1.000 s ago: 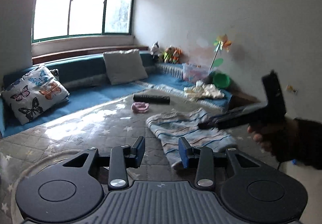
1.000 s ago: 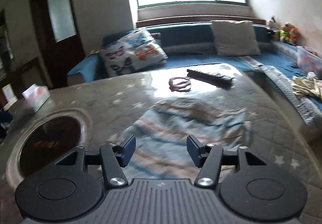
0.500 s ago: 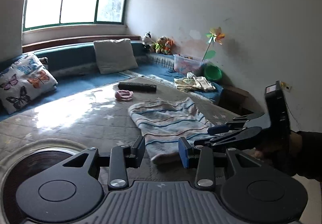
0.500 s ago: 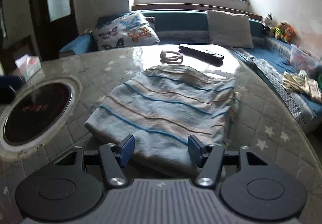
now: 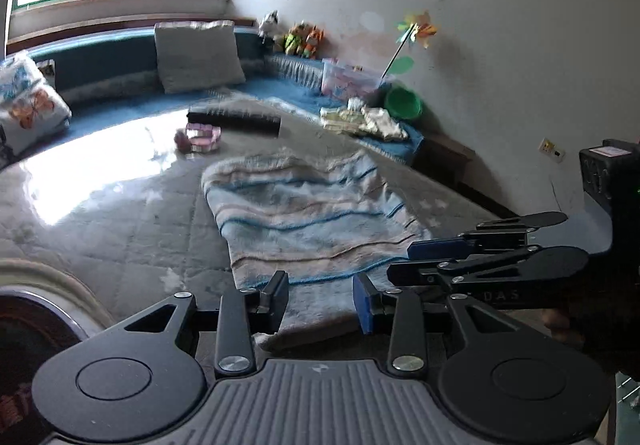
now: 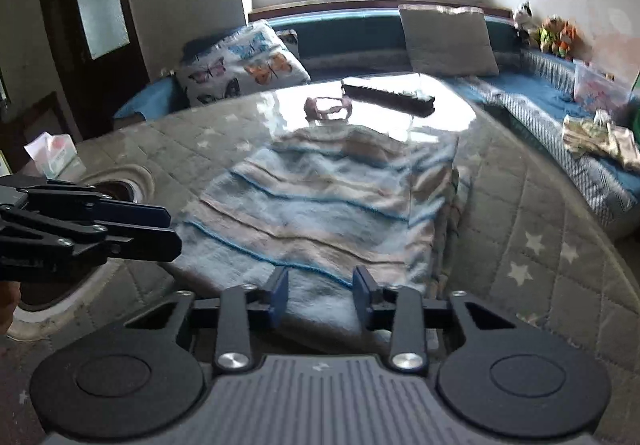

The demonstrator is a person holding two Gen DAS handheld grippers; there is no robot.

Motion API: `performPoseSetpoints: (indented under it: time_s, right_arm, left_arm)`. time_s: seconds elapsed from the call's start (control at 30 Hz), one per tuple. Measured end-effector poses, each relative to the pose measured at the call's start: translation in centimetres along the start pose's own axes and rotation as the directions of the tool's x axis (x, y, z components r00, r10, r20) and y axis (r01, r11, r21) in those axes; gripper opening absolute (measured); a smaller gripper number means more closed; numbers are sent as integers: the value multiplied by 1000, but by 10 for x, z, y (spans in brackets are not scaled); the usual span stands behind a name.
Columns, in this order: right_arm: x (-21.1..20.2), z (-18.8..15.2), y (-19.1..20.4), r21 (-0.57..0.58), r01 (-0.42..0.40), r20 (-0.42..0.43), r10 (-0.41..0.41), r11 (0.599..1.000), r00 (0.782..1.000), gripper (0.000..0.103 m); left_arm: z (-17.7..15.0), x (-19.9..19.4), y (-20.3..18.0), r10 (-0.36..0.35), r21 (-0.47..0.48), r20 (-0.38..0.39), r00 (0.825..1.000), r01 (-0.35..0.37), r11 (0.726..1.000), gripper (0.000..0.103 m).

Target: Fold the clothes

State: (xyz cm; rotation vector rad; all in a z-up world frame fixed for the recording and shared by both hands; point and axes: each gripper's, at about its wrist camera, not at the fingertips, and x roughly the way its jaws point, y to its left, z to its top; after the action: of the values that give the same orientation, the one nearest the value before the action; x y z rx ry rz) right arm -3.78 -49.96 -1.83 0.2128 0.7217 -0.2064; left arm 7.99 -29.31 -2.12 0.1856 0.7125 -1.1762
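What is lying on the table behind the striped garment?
Behind the striped garment lie a pink ring-shaped item and a long black remote-like bar, on the quilted table. The garment hides whatever is under it.

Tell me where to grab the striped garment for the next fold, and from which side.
Take the striped garment by its near hem, one corner per gripper, coming in low from the near edge. It lies flat, lengthwise away from the grippers. The right gripper, jaws just closing, already straddles that hem; the left gripper has it between open jaws. Probably then fold it away, toward the remote.
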Motion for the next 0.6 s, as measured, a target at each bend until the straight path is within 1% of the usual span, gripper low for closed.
performPoseSetpoints:
  time_s: [0.07,0.1,0.17,0.27,0.37,0.43,0.53,0.57,0.6]
  right_arm:
    - [2,-1,-4,4,3,-12,-3,1000,1000,25]
    - [0,0,-6,8,-2,-9,2,1000,1000,24]
    - [-5,5,-7,11,-1,9,1,1000,1000,24]
    - [-3,22,-14,20,3,41,-3,1000,999,24]
    - [12,36,-23,40,14,42,-16,999,999,24]
    - [25,45,-29,54,25,38,-27,998,999,24]
    - [42,48,-39,60,60,-12,-60,996,998,24]
    - [44,48,-43,66,65,-14,-64,996,998,18]
    - [46,49,-46,72,70,-16,-69,995,998,17]
  left_arm:
    - [-4,7,4,0,-8,-31,1000,0,1000,37]
    - [-5,9,6,-2,-11,-47,999,1,1000,37]
    - [-6,8,8,-8,-10,-53,999,8,1000,37]
    - [4,2,7,-26,-12,-18,999,26,1000,37]
    - [18,6,5,-36,-6,4,999,36,999,37]
    - [22,16,7,-29,-7,-14,999,29,1000,37]
    - [22,32,14,-9,-22,-62,998,7,1000,37]
    - [20,34,17,-6,-27,-72,997,4,1000,36]
    - [18,34,19,-7,-30,-77,997,5,1000,36]
